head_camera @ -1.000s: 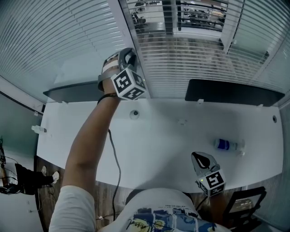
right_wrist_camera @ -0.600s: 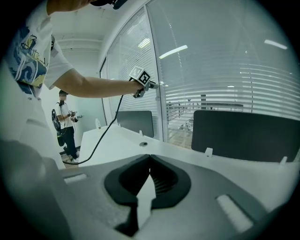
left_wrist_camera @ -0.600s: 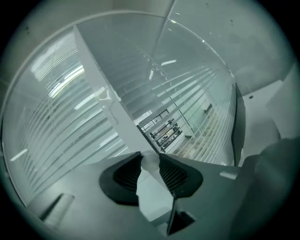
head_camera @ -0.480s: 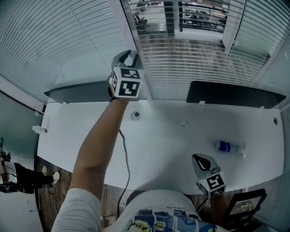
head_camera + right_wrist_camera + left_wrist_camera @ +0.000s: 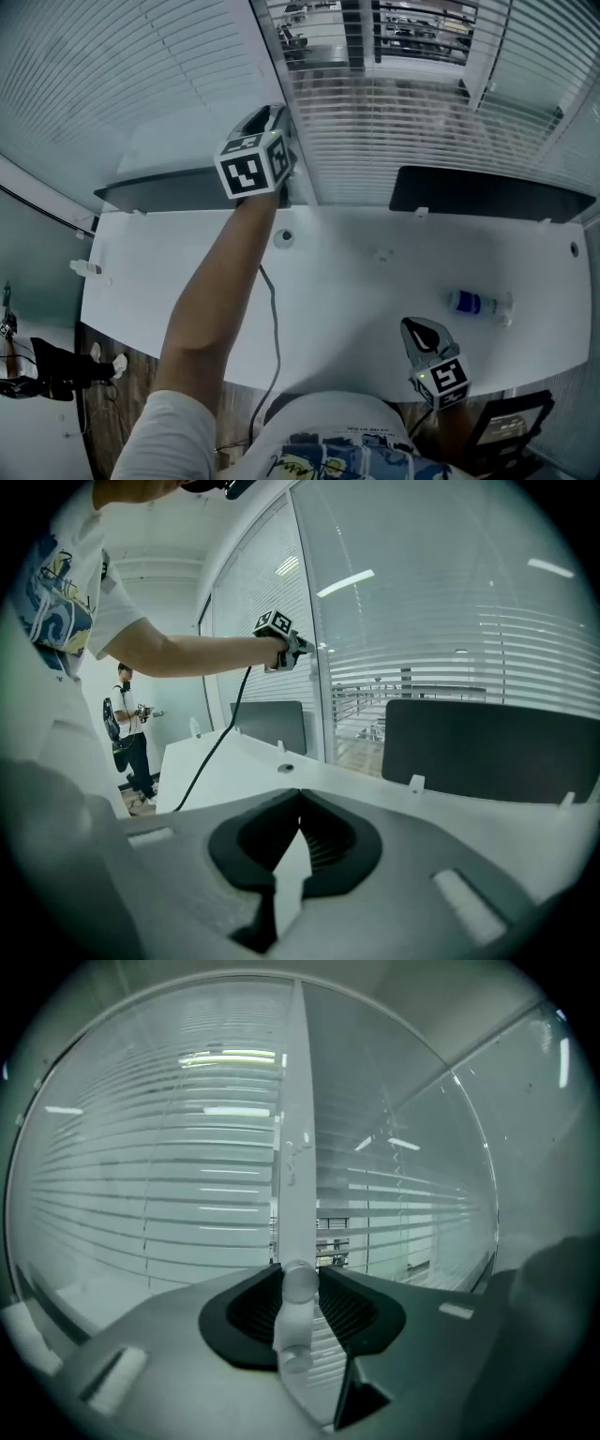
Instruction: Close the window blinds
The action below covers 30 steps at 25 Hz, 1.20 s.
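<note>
- The left gripper (image 5: pixel 300 1277), raised at the window post, has its jaws pinching the white plastic blind wand (image 5: pixel 292 1335).
- White slatted blinds (image 5: pixel 403 122) hang behind the white bench (image 5: pixel 356 300).
- The right gripper (image 5: pixel 298 806) hovers over the bench's near edge, jaws pressed together, empty.

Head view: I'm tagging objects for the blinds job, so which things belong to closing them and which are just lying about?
Part of the job: left gripper, clamped on the white wand; window blinds.
Just lying about: bottle on its side on the desk; dark panels; right gripper, shut and empty.
</note>
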Tool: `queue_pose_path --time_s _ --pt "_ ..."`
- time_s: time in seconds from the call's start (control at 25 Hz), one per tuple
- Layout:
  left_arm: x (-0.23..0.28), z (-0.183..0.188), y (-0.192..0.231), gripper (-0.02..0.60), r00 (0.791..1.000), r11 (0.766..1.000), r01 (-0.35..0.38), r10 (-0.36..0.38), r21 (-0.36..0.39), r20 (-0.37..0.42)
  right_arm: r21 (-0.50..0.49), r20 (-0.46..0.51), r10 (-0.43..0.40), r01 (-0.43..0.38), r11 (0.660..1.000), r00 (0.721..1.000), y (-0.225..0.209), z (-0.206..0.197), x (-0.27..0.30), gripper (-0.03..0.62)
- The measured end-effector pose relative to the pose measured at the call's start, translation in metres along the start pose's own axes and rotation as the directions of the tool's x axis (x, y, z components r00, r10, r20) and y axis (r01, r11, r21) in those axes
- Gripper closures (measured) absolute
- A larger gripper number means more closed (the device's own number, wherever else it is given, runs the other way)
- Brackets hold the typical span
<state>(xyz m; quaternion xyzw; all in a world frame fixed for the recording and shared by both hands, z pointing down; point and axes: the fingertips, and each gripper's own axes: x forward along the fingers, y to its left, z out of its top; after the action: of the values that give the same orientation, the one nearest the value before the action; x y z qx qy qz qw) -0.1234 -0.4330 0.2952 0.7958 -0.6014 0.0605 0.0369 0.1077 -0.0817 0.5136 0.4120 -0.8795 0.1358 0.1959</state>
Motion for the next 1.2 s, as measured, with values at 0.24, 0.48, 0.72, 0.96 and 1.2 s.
queue_pose_path --time_s 0.24,0.48,0.72,0.96,1.2 --pt "0.001 0.001 0.003 0.454 1.0 0.998 0.012 -0.012 -0.068 0.0 0.0 0.002 0.001 -0.001 1.0 1.0 0.0 0.0 0.0 0.591" --pt "0.001 -0.004 -0.01 0.451 0.998 0.862 -0.032 0.059 0.506 -0.038 0.001 0.01 -0.012 0.012 1.0 1.0 -0.004 0.0 -0.002 0.591" --pt "-0.004 -0.006 -0.013 0.426 0.998 0.702 -0.027 0.065 0.711 -0.026 0.0 0.012 -0.014 0.014 1.0 1.0 -0.006 -0.002 -0.003 0.591" --pt "0.0 -0.011 -0.02 0.417 0.997 0.393 0.009 0.069 0.919 -0.039 -0.001 0.014 -0.013 0.013 1.0 1.0 -0.006 0.0 -0.002 0.591" --pt "0.008 -0.02 -0.021 0.417 0.994 0.081 0.044 0.101 0.996 -0.052 0.005 0.003 -0.013 0.013 1.0 1.0 -0.005 -0.001 -0.002 0.591"
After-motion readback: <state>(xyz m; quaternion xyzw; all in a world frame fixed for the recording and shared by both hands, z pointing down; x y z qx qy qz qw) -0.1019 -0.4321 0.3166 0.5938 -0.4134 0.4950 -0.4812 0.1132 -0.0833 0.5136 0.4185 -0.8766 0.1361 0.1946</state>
